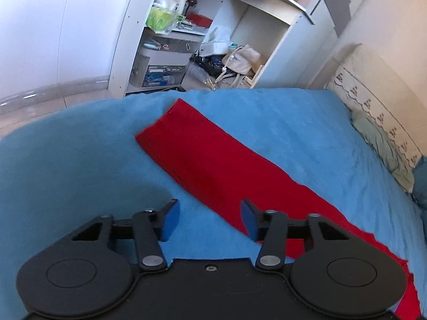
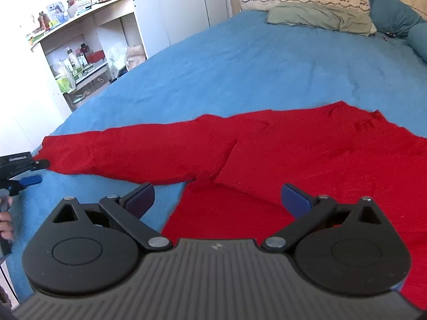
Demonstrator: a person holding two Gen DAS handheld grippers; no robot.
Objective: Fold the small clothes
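Red garment (image 2: 307,154) flat on blue bedspread (image 2: 253,61), sleeve (image 1: 202,157) toward 10 o'clock, left gripper (image 1: 209,220) and right gripper (image 2: 217,200) both wide open, empty

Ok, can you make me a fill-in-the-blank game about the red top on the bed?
1. The top lying on the bed is coloured ____.
2. The blanket under it is coloured ____.
3. The left gripper and the right gripper both have their jaws ____.
4. One long ____ of the top stretches out flat toward the shelves.

Missing words: red; blue; open; sleeve
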